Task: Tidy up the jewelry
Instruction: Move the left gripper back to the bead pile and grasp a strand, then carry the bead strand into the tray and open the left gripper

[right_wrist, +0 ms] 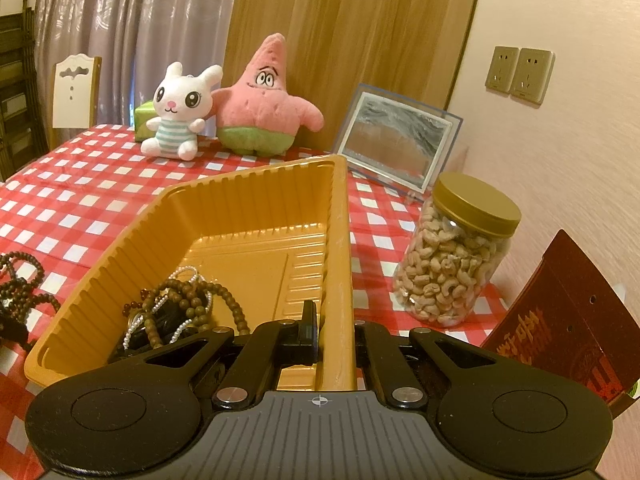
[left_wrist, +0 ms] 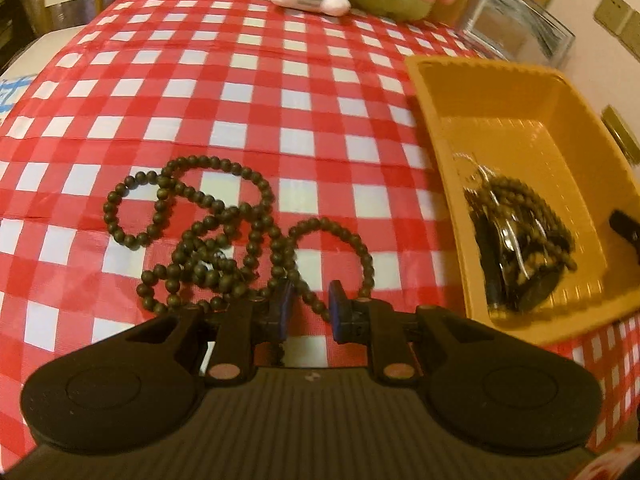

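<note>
A long string of dark wooden beads [left_wrist: 224,232] lies tangled on the red-checked tablecloth. My left gripper [left_wrist: 311,312] is open right at its near end, with a strand lying between the fingers. A yellow plastic tray [left_wrist: 520,132] stands to the right and holds a pile of bead strings and pearls [left_wrist: 516,236]. In the right wrist view my right gripper [right_wrist: 335,336] is shut on the tray's right wall [right_wrist: 340,264], one finger inside, one outside. The jewelry pile [right_wrist: 180,308] lies in the tray's near left corner. Part of the loose bead string [right_wrist: 20,280] shows at the left.
A white bunny plush [right_wrist: 180,116] and a pink starfish plush [right_wrist: 260,108] sit at the far edge. A picture frame [right_wrist: 396,140] leans behind the tray. A jar of cashews [right_wrist: 456,252] and a red card [right_wrist: 560,320] stand right of the tray.
</note>
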Motion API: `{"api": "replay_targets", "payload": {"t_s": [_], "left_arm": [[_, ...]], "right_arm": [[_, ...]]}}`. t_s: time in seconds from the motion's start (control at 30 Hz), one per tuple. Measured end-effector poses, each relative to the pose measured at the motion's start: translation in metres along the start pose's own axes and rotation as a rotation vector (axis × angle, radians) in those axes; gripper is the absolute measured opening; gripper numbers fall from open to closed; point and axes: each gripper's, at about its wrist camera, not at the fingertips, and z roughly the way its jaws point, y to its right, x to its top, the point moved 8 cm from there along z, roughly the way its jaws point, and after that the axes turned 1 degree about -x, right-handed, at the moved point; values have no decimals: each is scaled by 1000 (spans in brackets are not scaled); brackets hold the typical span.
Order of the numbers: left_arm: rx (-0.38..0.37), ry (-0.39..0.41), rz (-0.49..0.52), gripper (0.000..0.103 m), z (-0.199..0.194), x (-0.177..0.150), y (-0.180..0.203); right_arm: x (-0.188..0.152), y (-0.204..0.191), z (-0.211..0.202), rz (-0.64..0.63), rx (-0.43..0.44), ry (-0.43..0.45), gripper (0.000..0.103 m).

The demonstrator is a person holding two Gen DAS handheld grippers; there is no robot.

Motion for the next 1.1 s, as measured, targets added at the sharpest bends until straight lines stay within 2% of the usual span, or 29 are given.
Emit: {"api": "replay_targets", "payload": {"t_s": [0.13, 0.23, 0.37, 0.63, 0.83, 1.1], "left_arm": [[18, 17, 19, 16, 6, 9, 4], [39, 30, 69, 16, 10, 12, 10], [70, 40, 124, 8, 13, 11, 13], [67, 26, 151, 5, 13, 12, 14], [31, 68, 151, 5, -6, 20, 16], [-11, 160, 145, 5, -51, 46, 18]], "right_arm": [[0, 0, 0, -1, 0, 0, 4], [0, 0, 0, -1, 0, 0, 4], [0, 0, 0, -1, 1, 0, 4], [1, 0, 0, -2, 0, 0, 4], [0, 0, 1, -1, -1, 0, 4], [1, 0, 0, -2, 0, 0, 4]]}}
